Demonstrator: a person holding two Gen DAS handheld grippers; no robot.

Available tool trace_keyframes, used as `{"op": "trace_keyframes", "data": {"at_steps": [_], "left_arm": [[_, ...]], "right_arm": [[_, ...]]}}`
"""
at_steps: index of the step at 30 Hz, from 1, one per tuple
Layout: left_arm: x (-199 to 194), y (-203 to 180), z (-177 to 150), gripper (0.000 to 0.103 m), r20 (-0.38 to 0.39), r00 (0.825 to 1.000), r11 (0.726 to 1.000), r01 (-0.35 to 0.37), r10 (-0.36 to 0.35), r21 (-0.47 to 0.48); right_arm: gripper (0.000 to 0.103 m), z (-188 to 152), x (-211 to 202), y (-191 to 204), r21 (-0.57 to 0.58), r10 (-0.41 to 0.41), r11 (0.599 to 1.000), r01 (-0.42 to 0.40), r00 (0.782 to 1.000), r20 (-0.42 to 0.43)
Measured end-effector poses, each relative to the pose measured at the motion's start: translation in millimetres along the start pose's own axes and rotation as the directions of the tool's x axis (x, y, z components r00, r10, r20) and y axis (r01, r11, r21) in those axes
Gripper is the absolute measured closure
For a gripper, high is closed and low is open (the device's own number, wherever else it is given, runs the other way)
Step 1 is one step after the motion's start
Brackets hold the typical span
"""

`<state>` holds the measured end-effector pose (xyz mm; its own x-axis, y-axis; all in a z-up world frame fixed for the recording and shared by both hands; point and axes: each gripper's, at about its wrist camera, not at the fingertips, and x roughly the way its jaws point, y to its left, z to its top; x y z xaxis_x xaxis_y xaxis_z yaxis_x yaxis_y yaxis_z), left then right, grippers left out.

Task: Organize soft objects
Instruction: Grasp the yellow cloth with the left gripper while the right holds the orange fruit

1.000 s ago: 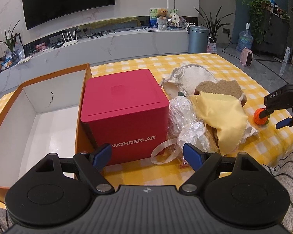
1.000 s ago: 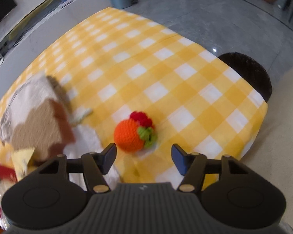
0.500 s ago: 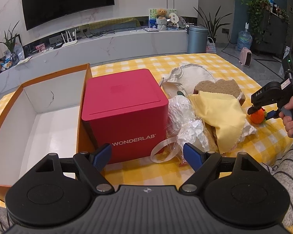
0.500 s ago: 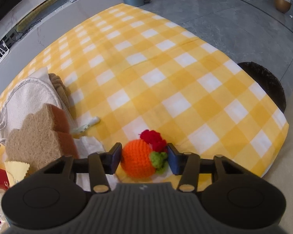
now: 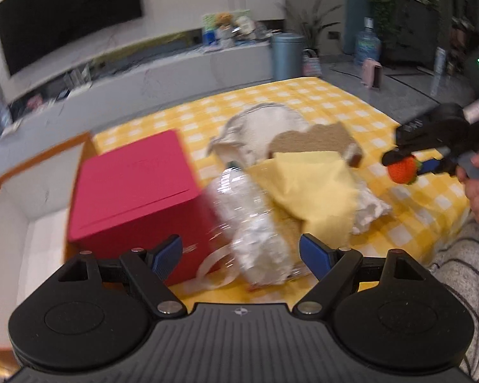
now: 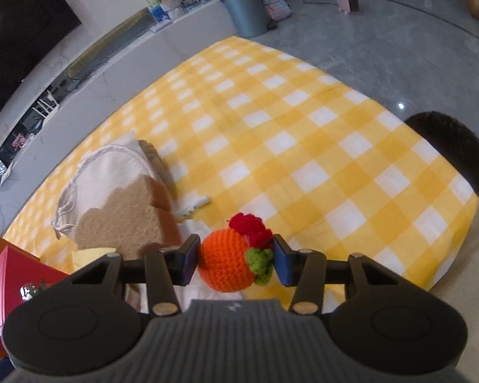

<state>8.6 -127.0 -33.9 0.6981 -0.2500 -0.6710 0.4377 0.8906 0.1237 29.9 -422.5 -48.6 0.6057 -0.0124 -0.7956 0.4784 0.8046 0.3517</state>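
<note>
My right gripper (image 6: 234, 260) is shut on an orange crocheted fruit (image 6: 228, 263) with red and green trim and holds it above the yellow checked tablecloth (image 6: 271, 121). It also shows in the left wrist view (image 5: 402, 169), lifted at the right. My left gripper (image 5: 241, 255) is open and empty, low in front of a crinkled clear plastic bag (image 5: 252, 223). A pile lies beyond it: a yellow cloth (image 5: 313, 188), a brown toast-shaped cushion (image 5: 316, 138) and a white cloth pouch (image 5: 265, 127).
A red box (image 5: 134, 191) stands left of the pile, beside an open orange cardboard box (image 5: 32, 210) with a white inside. A dark round stool (image 6: 453, 150) stands off the table's right corner. A small white tube (image 6: 191, 209) lies by the cushion.
My right gripper closed on the crocheted fruit and lifted it off the cloth. My left gripper shifted and tilted toward the right, staying open.
</note>
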Motion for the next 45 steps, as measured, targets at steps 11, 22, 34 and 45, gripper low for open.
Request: {"op": "trace_keyframes", "data": {"at_steps": [11,22,34,45], "left_arm": [[28.8,-60.0,7.8,0.006,0.041,0.996,0.977,0.074,-0.084,0.199],[30.9,-47.2,12.0,0.081,0.044,0.972,0.968,0.224,-0.231,0.114],[-0.8,-18.7,15.1,0.092,0.096,0.953,0.958,0.287,-0.288,0.017],[-41.2,22.2,5.0,0.092,0.146,0.963,0.969,0.237,-0.225,-0.072]], "right_arm": [[0.055,0.7,9.7,0.1,-0.003,0.042,0.999,-0.042,0.998,-0.040],[0.055,1.5,12.1,-0.5,0.000,0.063,0.998,-0.063,0.996,-0.056],[0.055,2.1,11.9,-0.5,0.002,0.063,0.998,-0.063,0.996,-0.059],[0.055,1.8,12.1,0.0,-0.003,0.061,0.998,-0.062,0.996,-0.061]]}}
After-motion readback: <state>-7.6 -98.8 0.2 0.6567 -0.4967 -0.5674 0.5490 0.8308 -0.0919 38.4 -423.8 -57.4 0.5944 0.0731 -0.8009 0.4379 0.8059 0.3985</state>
